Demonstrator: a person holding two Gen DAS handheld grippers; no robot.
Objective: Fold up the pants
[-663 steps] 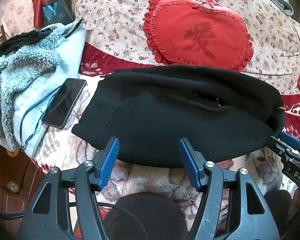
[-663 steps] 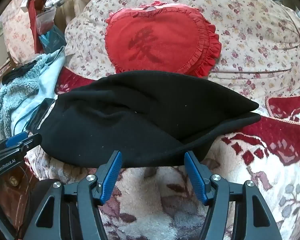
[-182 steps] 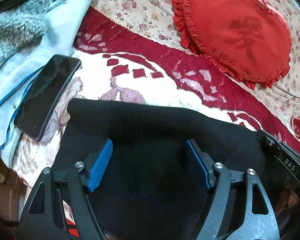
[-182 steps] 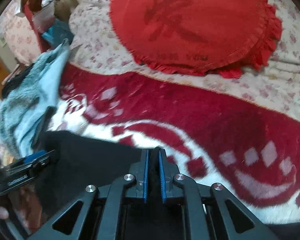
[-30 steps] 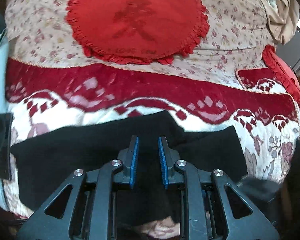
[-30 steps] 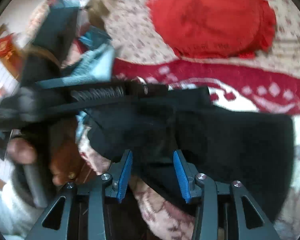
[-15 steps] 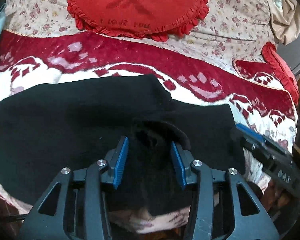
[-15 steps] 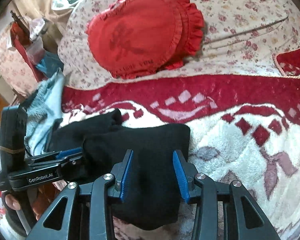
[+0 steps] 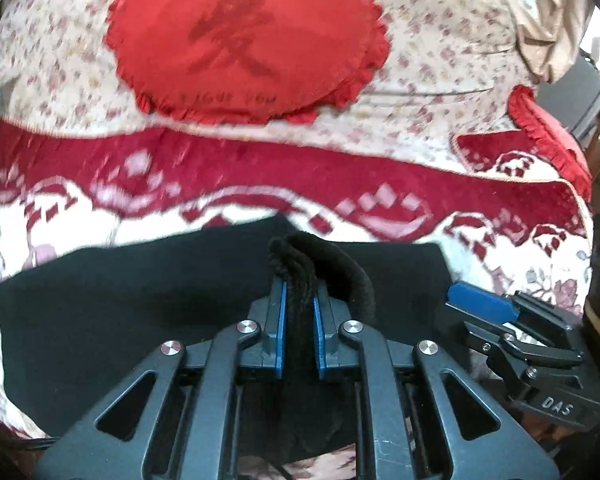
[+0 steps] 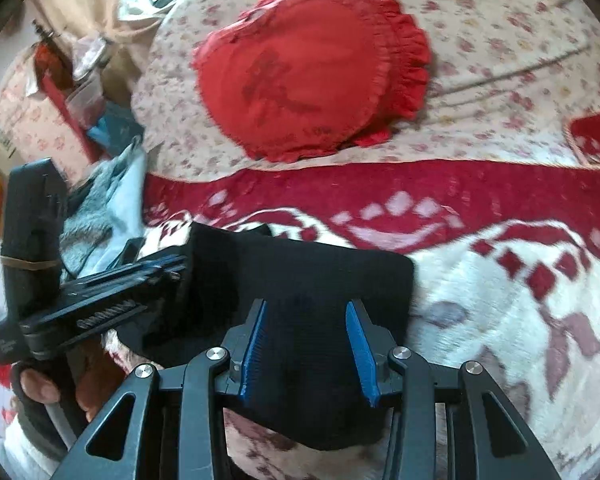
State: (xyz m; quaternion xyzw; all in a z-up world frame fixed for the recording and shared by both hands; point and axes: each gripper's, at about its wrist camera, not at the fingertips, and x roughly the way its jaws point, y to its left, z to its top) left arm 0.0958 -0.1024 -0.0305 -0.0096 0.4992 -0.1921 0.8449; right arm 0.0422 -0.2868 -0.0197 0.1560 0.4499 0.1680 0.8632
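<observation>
Black pants (image 9: 140, 304) lie folded into a rough rectangle on a red-and-white patterned blanket (image 9: 260, 176), at the blanket's near side, close to its front edge. Beyond the pants, the blanket's white field and red border lie bare, giving open room up to a red heart-shaped ruffled cushion (image 9: 240, 36) that rests on a floral quilt (image 9: 440, 60) farther back.

The left gripper (image 9: 298, 300) is clamped tight on a raised ridge of the pants' fabric near their far edge; a thick rolled hem curls up and over to the right of its blue pads.

The right gripper (image 10: 306, 340) hovers over the pants' right end with its jaws spread, dark cloth showing between the blue pads without either pad pressing it. The pants' right edge (image 10: 410, 280) falls straight, and the blanket to its right is uncovered.

Left of the pants, a pale blue fleece garment (image 10: 112, 208) lies at the blanket's edge. A hand (image 10: 40, 392) grips the left gripper's handle there.
</observation>
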